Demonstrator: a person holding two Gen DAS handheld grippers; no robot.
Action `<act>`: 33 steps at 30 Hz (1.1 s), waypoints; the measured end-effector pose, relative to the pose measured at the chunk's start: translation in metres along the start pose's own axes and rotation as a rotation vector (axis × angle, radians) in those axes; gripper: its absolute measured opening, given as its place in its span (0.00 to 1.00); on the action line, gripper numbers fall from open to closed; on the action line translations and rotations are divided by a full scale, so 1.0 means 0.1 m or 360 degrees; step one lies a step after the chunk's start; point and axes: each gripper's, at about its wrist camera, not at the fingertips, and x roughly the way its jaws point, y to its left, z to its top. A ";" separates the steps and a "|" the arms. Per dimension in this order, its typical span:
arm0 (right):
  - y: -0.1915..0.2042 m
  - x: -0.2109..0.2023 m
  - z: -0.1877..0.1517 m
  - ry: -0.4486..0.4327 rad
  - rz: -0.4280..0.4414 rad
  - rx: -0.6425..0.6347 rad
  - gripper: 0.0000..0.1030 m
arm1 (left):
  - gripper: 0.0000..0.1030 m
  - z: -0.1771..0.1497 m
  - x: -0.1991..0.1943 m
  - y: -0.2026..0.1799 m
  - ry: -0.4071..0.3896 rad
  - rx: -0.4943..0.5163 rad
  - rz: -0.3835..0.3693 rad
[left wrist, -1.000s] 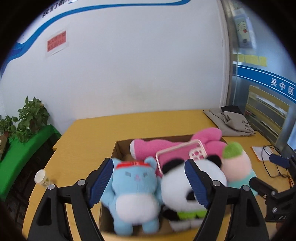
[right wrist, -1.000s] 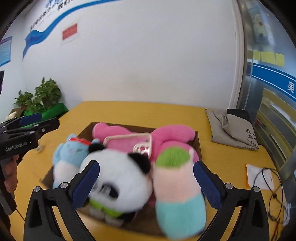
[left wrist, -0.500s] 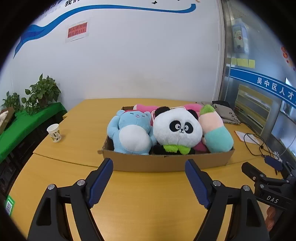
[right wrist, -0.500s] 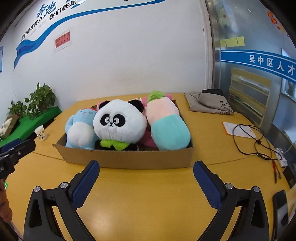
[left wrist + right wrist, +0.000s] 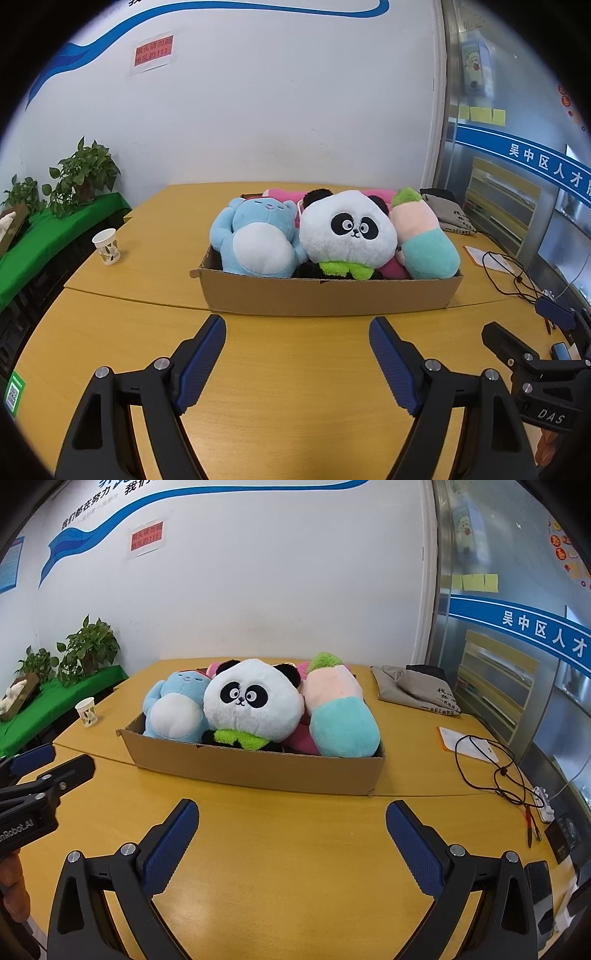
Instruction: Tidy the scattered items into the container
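Now both claws (image 5: 297, 363) (image 5: 291, 843) spread, empty; cardboard box (image 5: 328, 297) crammed with bright plush toys (image 5: 347, 230).

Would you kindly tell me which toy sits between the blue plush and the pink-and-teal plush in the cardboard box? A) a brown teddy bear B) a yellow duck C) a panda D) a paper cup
C: the panda sits in the cardboard box with the blue plush on one side and the pink-and-teal plush on the other.
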 end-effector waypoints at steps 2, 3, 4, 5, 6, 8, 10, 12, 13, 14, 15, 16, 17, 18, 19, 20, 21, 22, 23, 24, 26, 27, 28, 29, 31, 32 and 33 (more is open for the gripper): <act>0.02 -0.02 -0.01 -0.0009 -0.0020 -0.0012 1.00 | 0.78 -0.02 0.02 -0.03 0.0001 0.0009 -0.0010; 0.02 -0.02 -0.01 -0.0007 -0.0032 -0.0013 1.00 | 0.78 -0.04 0.03 -0.04 0.0006 0.0011 -0.0020; 0.02 -0.01 -0.02 -0.0003 -0.0036 -0.0012 1.00 | 0.78 -0.06 0.04 -0.05 0.0012 0.0012 -0.0029; 0.02 0.01 -0.03 0.0002 -0.0035 -0.0012 1.00 | 0.78 -0.08 0.06 -0.05 0.0018 0.0012 -0.0033; 0.01 0.02 -0.04 0.0008 -0.0034 -0.0010 1.00 | 0.78 -0.10 0.07 -0.05 0.0026 0.0011 -0.0030; 0.02 0.07 -0.07 0.0022 -0.0040 -0.0007 1.00 | 0.78 -0.13 0.10 -0.06 0.0039 0.0014 -0.0019; 0.02 0.11 -0.10 0.0034 -0.0034 -0.0005 1.00 | 0.78 -0.16 0.12 -0.05 0.0046 0.0013 -0.0008; 0.04 0.16 -0.13 0.0043 -0.0030 -0.0013 1.00 | 0.78 -0.18 0.14 -0.04 0.0055 0.0008 -0.0001; 0.04 0.19 -0.15 0.0050 -0.0029 -0.0018 1.00 | 0.78 -0.19 0.15 -0.03 0.0060 0.0005 0.0000; 0.04 0.22 -0.16 0.0057 -0.0027 -0.0023 1.00 | 0.78 -0.20 0.17 -0.02 0.0065 0.0000 0.0002; 0.05 0.24 -0.17 0.0062 -0.0029 -0.0026 1.00 | 0.78 -0.21 0.19 -0.01 0.0072 -0.0006 0.0004; 0.05 0.26 -0.17 0.0067 -0.0030 -0.0024 1.00 | 0.78 -0.21 0.20 -0.01 0.0077 -0.0008 0.0006; 0.05 0.29 -0.17 0.0072 -0.0026 -0.0019 1.00 | 0.78 -0.22 0.21 0.00 0.0082 -0.0004 0.0008; 0.05 0.30 -0.18 0.0075 -0.0020 -0.0016 1.00 | 0.78 -0.22 0.23 0.00 0.0086 0.0001 0.0012; 0.05 0.32 -0.18 0.0079 -0.0017 -0.0016 1.00 | 0.78 -0.22 0.23 0.01 0.0088 0.0001 0.0019; 0.05 0.34 -0.18 0.0084 -0.0016 -0.0019 1.00 | 0.78 -0.22 0.24 0.02 0.0090 -0.0004 0.0023; 0.06 0.35 -0.19 0.0089 -0.0015 -0.0023 1.00 | 0.78 -0.22 0.25 0.03 0.0093 -0.0011 0.0019; 0.06 0.36 -0.19 0.0092 -0.0013 -0.0025 1.00 | 0.78 -0.22 0.26 0.04 0.0098 -0.0017 0.0010; 0.06 0.38 -0.20 0.0096 -0.0007 -0.0026 1.00 | 0.78 -0.23 0.27 0.03 0.0102 -0.0017 0.0001; 0.06 0.39 -0.21 0.0101 -0.0003 -0.0027 1.00 | 0.78 -0.23 0.28 0.03 0.0106 -0.0013 0.0000; 0.05 0.42 -0.23 0.0113 -0.0011 -0.0029 1.00 | 0.78 -0.24 0.30 0.01 0.0113 0.0002 0.0005; 0.04 0.43 -0.23 0.0118 -0.0019 -0.0024 1.00 | 0.78 -0.25 0.31 0.00 0.0118 0.0010 0.0004; 0.02 0.44 -0.24 0.0119 -0.0022 -0.0017 1.00 | 0.78 -0.25 0.31 -0.01 0.0122 0.0014 0.0002; 0.01 0.44 -0.24 0.0118 -0.0021 -0.0012 1.00 | 0.78 -0.25 0.32 -0.02 0.0124 0.0016 0.0002; -0.02 0.43 -0.24 0.0116 -0.0026 -0.0006 1.00 | 0.78 -0.25 0.32 -0.03 0.0126 0.0020 0.0004; -0.02 0.43 -0.24 0.0115 -0.0028 -0.0005 1.00 | 0.78 -0.25 0.32 -0.04 0.0125 0.0024 0.0006; -0.03 0.42 -0.23 0.0113 -0.0033 -0.0006 1.00 | 0.78 -0.25 0.31 -0.04 0.0124 0.0027 0.0008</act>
